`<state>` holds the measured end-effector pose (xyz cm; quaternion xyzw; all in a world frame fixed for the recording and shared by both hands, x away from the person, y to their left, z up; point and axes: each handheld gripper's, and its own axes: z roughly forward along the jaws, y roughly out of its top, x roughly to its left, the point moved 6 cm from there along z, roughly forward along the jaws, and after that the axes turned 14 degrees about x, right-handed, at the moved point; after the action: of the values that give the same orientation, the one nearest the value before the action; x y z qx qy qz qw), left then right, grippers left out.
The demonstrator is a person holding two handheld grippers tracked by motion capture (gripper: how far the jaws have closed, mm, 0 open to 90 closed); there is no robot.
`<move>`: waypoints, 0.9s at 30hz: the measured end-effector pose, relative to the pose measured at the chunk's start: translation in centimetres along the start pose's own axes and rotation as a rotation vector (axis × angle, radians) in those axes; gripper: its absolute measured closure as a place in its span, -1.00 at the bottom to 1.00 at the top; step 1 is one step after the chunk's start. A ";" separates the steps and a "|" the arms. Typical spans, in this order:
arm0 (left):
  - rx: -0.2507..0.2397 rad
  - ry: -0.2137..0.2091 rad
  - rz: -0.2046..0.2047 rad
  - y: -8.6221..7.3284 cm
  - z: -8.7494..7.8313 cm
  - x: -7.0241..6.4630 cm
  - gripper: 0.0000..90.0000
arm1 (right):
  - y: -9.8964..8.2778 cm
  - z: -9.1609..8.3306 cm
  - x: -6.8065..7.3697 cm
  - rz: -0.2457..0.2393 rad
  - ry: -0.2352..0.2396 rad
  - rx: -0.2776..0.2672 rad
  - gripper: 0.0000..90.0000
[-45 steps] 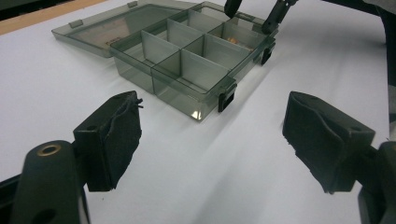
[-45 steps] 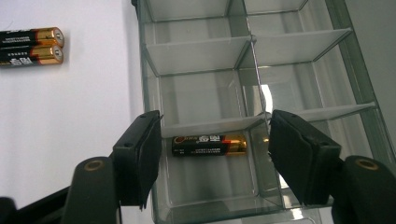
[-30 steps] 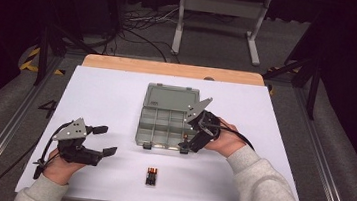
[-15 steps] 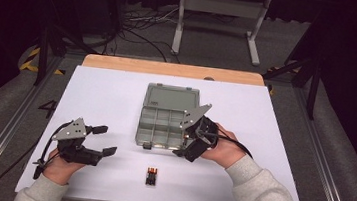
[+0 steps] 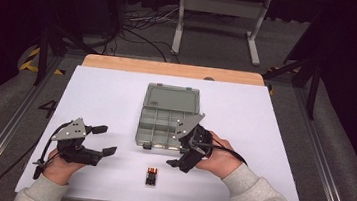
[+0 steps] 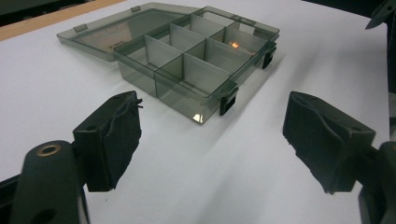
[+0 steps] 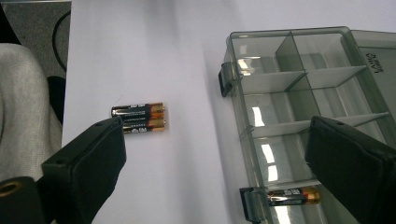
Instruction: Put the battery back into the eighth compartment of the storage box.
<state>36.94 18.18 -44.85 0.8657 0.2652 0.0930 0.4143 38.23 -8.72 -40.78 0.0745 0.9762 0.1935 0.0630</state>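
White tabletop (image 5: 107,93), wood strip at its far edge; dark room with cables and a metal stand behind. Left hand-held gripper (image 5: 103,139) rests released and empty, well left of the compartment box (image 5: 164,121). Two black-and-copper batteries (image 5: 151,175) lie side by side near the front edge. Right hand-held gripper (image 5: 174,163), released and empty after opening, sits just right of them, at the box's near corner; a third battery (image 7: 293,196) lies in a near compartment.

We see a white table sheet (image 5: 106,98) beneath the left gripper (image 5: 107,140), with a wooden strip (image 5: 120,64) well ahead of it. Farther ahead lie black cables (image 5: 139,26) and a grey metal stand (image 5: 221,7). Yellow-black tape (image 5: 32,57) lies ahead to its left.
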 end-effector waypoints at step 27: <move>-0.013 -0.003 0.003 0.1 -0.1 -0.1 -0.57 | -0.1 5.5 3.0 -0.021 0.087 0.100 -0.88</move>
<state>36.88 18.20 -44.69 0.8634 0.2628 0.0940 0.4202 36.08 -6.30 -46.11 0.0588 0.9872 0.1470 0.0187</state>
